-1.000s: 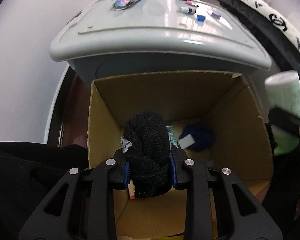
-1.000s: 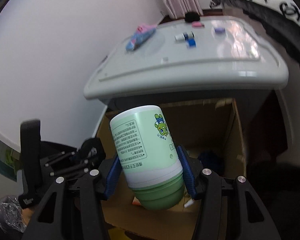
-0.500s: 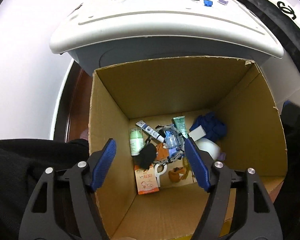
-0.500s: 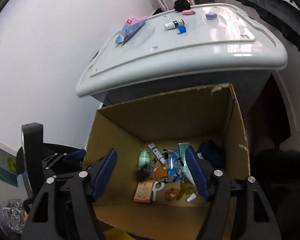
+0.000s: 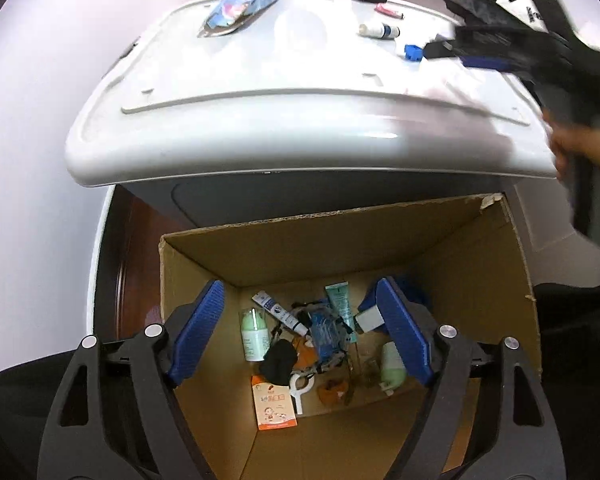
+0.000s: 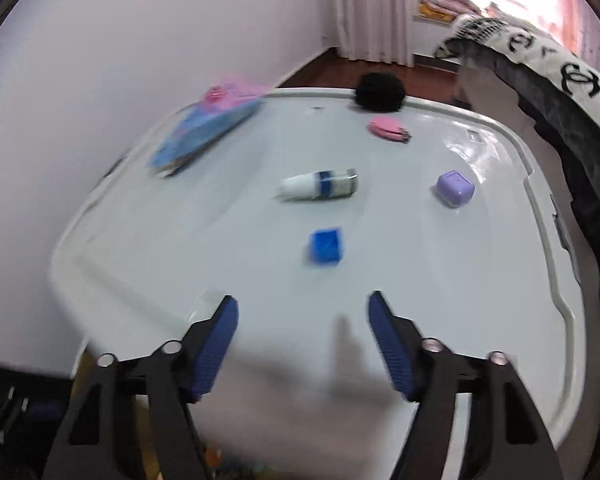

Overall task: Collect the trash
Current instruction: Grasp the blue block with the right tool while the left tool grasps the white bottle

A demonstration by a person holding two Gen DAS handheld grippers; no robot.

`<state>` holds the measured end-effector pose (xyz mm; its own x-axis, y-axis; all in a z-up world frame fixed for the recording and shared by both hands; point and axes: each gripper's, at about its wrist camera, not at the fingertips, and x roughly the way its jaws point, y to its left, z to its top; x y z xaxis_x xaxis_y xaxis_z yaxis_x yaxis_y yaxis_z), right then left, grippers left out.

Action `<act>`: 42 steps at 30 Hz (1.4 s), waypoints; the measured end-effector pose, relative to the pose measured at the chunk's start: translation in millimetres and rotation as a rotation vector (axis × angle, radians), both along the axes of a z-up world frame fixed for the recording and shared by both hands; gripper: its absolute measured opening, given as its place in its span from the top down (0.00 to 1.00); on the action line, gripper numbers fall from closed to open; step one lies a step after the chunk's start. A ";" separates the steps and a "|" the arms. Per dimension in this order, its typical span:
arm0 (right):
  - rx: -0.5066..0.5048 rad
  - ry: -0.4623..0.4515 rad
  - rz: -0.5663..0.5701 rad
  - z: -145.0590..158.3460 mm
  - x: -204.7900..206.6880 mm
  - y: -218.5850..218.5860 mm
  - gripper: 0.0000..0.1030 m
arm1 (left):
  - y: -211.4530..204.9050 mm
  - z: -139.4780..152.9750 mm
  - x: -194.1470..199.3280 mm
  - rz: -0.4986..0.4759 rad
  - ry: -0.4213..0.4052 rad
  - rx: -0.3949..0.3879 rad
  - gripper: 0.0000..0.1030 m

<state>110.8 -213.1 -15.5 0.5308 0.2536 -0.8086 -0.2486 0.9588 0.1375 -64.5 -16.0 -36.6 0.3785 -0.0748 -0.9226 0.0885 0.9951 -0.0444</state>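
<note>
Right wrist view: right gripper empty, jaws just narrowing yet apart, above lid; centre on blue cube, then pinch. Left gripper just opened, empty over cardboard box.

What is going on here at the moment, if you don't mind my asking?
A person is clearing trash off a white bin lid into a cardboard box below. Both hand-held grippers are empty. The left hand-held gripper hangs open over the box, its jaws having just opened. The right hand-held gripper is over the lid, facing a blue cube and a small tube.
</note>
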 end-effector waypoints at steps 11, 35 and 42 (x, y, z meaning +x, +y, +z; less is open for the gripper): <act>-0.076 -0.023 -0.047 -28.4 44.5 11.9 0.60 | 0.3 -16.3 7.4 0.018 0.044 -0.046 0.25; 0.254 -0.110 -0.097 60.2 -90.7 -92.6 0.81 | -111.3 24.0 246.9 -0.539 -0.232 0.072 0.24; 0.297 -0.098 -0.090 58.8 -81.8 -96.1 0.81 | -131.5 -11.8 294.5 -0.623 -0.221 0.004 0.58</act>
